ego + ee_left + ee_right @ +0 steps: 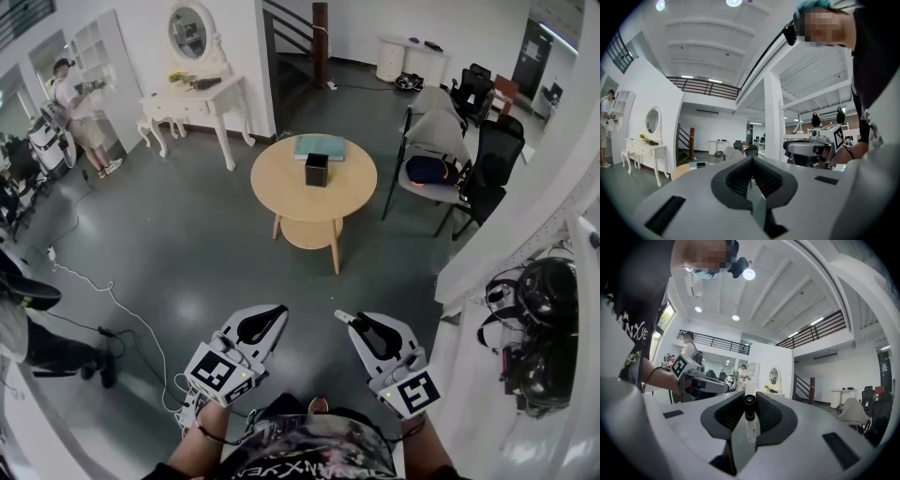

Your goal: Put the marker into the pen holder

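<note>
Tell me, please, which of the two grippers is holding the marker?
The right gripper: the marker sits clamped between its fingers, while the left gripper has its fingers shut on nothing.

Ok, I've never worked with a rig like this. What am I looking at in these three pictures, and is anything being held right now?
There is no robot arm here. A person holds a hand-held claw in each hand. The head view comes from a camera on the person's head, looking steeply down, and it shows the left claw and the right claw sticking out in front of the person. The other two pictures come from cameras that ride on each claw and look along its jaws. In the left gripper view the jaws are together with nothing between them. In the right gripper view the jaws are closed on the marker. Ahead, still some way off, stands a round wooden table. On it are a small black box, probably the pen holder, and a flat teal thing that looks like a book.
</note>
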`<state>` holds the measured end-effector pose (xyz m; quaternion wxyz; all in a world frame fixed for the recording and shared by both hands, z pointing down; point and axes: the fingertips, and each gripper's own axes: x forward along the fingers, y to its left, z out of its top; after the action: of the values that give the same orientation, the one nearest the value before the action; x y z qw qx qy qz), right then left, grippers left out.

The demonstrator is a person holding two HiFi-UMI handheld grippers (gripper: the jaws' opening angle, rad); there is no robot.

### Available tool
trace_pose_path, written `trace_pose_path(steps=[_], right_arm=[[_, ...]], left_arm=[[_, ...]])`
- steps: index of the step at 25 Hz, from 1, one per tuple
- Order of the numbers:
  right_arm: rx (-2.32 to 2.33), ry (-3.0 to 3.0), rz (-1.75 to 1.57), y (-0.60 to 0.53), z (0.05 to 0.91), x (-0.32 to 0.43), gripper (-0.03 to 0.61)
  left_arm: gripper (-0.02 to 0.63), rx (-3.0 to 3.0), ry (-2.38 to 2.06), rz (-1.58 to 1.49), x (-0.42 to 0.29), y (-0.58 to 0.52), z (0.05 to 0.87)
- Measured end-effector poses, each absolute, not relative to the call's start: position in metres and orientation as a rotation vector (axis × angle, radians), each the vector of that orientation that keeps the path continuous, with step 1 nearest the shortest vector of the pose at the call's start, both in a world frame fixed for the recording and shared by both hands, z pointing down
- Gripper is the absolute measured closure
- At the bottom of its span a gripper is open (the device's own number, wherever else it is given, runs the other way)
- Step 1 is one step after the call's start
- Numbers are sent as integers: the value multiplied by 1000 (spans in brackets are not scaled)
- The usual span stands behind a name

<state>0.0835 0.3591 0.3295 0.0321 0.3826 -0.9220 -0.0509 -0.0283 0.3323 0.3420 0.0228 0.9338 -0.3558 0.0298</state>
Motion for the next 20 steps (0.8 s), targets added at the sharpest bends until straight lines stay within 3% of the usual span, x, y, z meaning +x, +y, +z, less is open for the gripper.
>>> trace_pose_path(steps=[20], right_arm=[[1205,-2849,-192,341,337,96,502]], left_arm=[[596,2904,-1088,99,-12,317,353]])
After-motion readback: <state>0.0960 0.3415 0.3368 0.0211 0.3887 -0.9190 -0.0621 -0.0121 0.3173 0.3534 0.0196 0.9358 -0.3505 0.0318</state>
